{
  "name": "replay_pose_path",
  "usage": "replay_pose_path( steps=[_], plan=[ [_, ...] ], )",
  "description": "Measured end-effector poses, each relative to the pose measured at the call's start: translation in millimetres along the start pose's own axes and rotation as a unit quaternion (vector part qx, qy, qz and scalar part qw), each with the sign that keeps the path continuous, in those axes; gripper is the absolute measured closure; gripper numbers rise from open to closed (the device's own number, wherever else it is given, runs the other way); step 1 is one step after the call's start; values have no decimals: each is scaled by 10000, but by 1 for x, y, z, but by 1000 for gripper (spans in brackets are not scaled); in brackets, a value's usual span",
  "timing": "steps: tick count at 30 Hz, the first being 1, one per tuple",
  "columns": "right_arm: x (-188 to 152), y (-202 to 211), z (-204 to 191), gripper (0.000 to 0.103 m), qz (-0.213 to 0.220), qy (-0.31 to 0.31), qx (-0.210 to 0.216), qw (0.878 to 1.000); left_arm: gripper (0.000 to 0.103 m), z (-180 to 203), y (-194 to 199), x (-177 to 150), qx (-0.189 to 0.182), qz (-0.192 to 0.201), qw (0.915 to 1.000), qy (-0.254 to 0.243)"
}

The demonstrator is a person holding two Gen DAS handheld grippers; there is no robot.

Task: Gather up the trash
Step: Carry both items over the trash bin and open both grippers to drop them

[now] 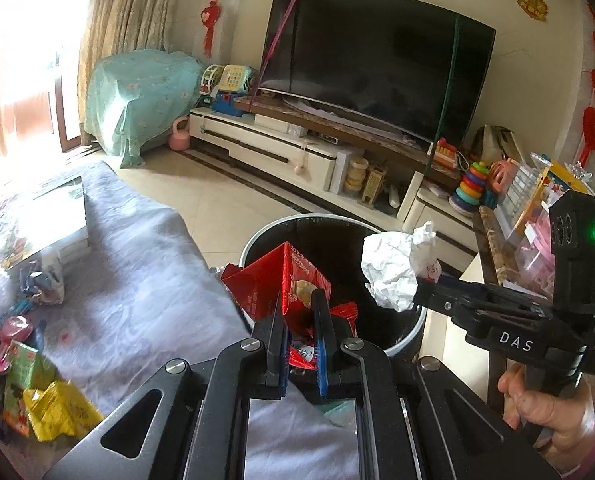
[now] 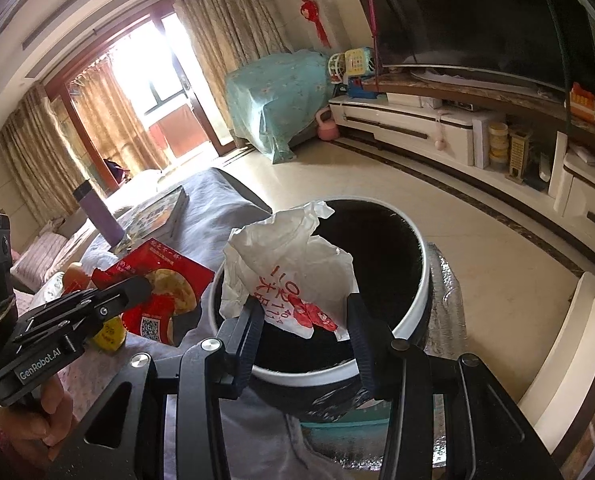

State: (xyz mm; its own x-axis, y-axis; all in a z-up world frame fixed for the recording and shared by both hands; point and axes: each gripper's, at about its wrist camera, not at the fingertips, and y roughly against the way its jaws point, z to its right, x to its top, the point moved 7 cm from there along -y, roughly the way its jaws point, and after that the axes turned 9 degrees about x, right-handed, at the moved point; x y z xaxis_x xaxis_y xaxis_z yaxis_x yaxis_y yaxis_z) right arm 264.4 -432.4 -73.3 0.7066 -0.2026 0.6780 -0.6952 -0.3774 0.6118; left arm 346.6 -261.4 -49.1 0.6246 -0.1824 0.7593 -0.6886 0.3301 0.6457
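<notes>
The red wrapper point(image 1: 293, 292), pinched flat in the left claw point(image 1: 301, 320), hangs at the near rim of the bin point(image 1: 409, 336), partly over the grey-covered bench point(image 1: 145, 272). Let go from here, it could catch the rim and slide back onto the bench. The white paper point(image 2: 293, 276), a light crumpled wad with red print, sits between the half-spread fingers of the right claw point(image 2: 301, 316) over the bin's dark mouth. It looks better placed, though so light a wad may drift or cling to a pad. The wrapper is glossy and creased, torn at one edge. More litter, a yellow packet point(image 1: 57, 412) among it, lies on the bench's far left.
</notes>
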Motion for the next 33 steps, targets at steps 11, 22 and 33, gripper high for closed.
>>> replay_pose_path(
  steps=[11,22,33],
  plan=[
    [10,-13,16,60,-203,-8,-90,9998,94,12,-28,11,-36,-98,9999,-85],
    [21,-22,29,57,-308,-1,-157,9994,83,20,-49,17,-33,-235,9996,-122],
    [21,-16,34,32,-183,-155,-193,9995,43,16,-34,-2,182,-269,9995,33]
  ],
)
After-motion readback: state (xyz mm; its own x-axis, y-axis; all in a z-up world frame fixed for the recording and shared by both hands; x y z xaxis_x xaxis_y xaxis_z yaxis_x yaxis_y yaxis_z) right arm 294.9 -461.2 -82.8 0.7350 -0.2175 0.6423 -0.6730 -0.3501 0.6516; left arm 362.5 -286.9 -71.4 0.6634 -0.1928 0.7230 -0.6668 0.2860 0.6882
